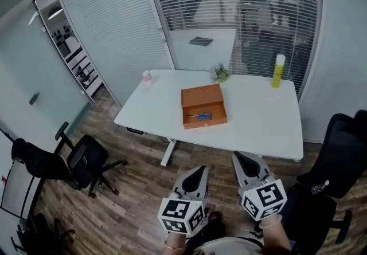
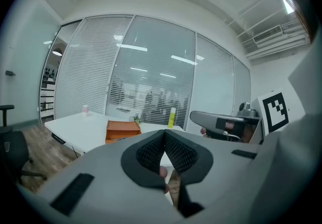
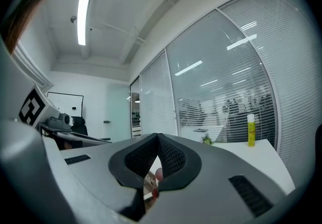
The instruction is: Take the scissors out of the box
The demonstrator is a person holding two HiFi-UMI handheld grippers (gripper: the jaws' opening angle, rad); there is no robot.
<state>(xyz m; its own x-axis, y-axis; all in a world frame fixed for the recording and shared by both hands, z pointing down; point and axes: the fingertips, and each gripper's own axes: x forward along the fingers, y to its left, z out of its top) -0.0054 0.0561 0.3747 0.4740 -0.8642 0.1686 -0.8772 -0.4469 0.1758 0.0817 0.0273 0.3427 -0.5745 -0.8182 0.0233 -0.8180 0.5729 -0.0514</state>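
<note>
Black wheeled office chair [image 1: 80, 162] sitting on the wood floor, well left of the orange rectangular box [image 1: 202, 96]. Left gripper [image 1: 202, 169] hovering well short of that box, jaws pressing together, nothing between them. Box lying open on the white table [image 1: 264, 125]; blue-handled scissors [image 1: 202, 116] resting inside it. Right gripper [image 1: 238, 156] hovering alongside, likewise closed and empty. Yellow bottle [image 1: 278, 70] standing right of the box.

An office: tall glass partition walls with white slatted blinds [image 1: 241, 7] enclose a white rectangular desk [image 1: 258, 128], black swivel armchairs on castors [image 1: 86, 159] stand off its left and right edges, on brown wood-plank flooring [image 1: 132, 202].
</note>
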